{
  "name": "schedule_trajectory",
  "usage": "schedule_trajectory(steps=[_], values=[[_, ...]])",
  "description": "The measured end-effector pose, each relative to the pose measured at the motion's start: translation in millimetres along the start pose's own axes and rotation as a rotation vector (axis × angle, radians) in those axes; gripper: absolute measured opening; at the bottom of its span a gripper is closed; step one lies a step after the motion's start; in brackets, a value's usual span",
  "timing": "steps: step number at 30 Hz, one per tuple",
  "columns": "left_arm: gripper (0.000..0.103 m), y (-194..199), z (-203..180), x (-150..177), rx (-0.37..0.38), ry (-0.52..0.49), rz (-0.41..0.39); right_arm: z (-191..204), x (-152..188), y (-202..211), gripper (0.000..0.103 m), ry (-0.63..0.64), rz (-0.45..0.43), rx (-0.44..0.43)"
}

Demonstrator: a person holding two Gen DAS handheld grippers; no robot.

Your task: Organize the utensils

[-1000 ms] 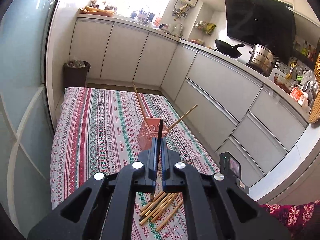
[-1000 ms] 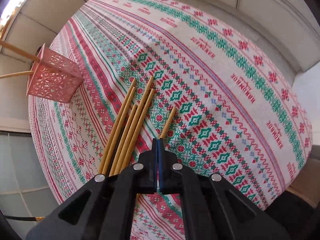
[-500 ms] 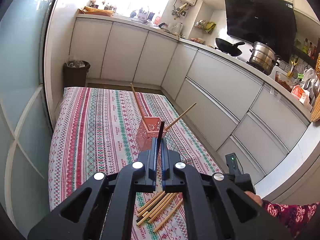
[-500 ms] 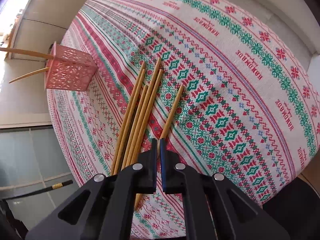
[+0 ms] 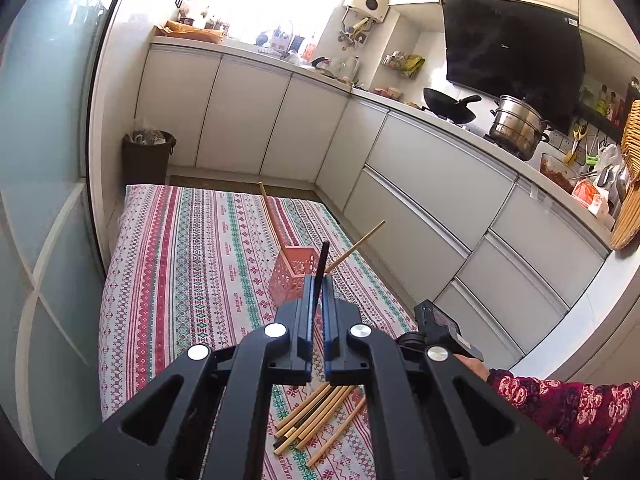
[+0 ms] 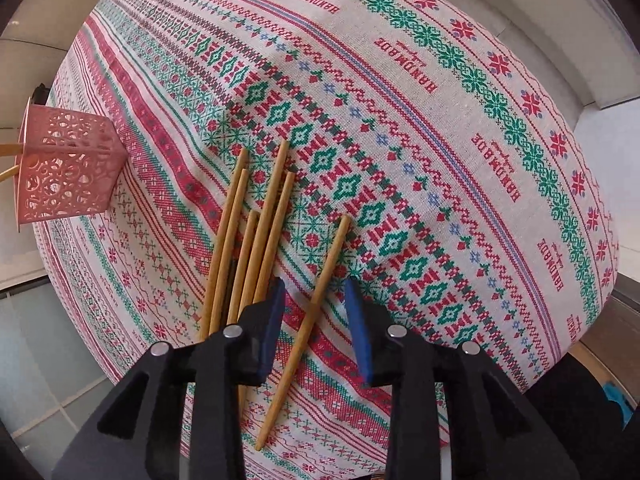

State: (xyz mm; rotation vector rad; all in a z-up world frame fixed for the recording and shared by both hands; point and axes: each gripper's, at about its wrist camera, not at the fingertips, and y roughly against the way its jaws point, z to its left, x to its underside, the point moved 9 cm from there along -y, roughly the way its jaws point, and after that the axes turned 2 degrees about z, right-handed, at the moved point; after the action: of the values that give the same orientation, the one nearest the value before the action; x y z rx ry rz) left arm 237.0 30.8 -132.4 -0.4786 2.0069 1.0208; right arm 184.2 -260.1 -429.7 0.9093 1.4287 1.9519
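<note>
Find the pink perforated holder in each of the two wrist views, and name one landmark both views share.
Left wrist view: the pink holder stands centre frame on the patterned cloth, just beyond the left gripper.
Right wrist view: at the far left edge.
Shared landmark: the loose bamboo chopsticks lying on the cloth.

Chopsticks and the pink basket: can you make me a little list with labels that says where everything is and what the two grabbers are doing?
surface: table under a striped cloth
basket: upright on the cloth, two chopsticks leaning out of it
loose chopsticks: a bunch lying side by side
single chopstick: lying apart, beside the bunch
left gripper: shut on a dark stick
right gripper: jaws have just been opening, one either side of the single chopstick, not pressing it
done so far: two in the basket, the rest on the cloth
</note>
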Motion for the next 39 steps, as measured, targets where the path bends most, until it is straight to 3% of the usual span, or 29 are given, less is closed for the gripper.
schedule_trajectory(steps=[2, 4, 6, 8, 10, 17, 22, 29, 35, 39], values=[[0.002, 3, -1, -1, 0.001, -0.001, -0.006, 9, -1, -4, 0.031, 0.007, -0.021, 0.031], [0.002, 5, 0, -2, 0.001, 0.001, -0.011, 17, -1, -9, 0.018, 0.016, -0.052, 0.106], [0.002, 8, 1, -3, -0.002, 0.004, -0.016, 23, 1, -10, 0.012, 0.047, -0.1, 0.163], [0.002, 11, 3, -3, -0.004, 0.012, -0.022, 23, 6, -9, 0.01, 0.066, -0.153, 0.151], [0.002, 13, 5, -3, -0.006, 0.016, -0.026, 18, 11, -5, 0.006, 0.089, -0.204, 0.066], [0.002, 15, 3, -1, -0.014, 0.014, -0.039, 32, 36, 41, 0.006, 0.24, -0.435, -0.202], [0.002, 18, -3, -4, -0.015, 0.001, -0.064, 44, 54, 94, 0.006, 0.384, -0.625, -0.291], [0.002, 20, -16, -8, -0.009, -0.032, -0.094, 34, 90, 162, 0.006, 0.527, -0.778, -0.355], [0.001, -4, -9, 5, -0.05, -0.029, -0.02, 24, 99, 183, 0.006, 0.566, -0.807, -0.381], [0.002, -44, 6, 23, -0.065, 0.007, 0.145, 18, 88, 186, 0.006, 0.505, -0.784, -0.434]])
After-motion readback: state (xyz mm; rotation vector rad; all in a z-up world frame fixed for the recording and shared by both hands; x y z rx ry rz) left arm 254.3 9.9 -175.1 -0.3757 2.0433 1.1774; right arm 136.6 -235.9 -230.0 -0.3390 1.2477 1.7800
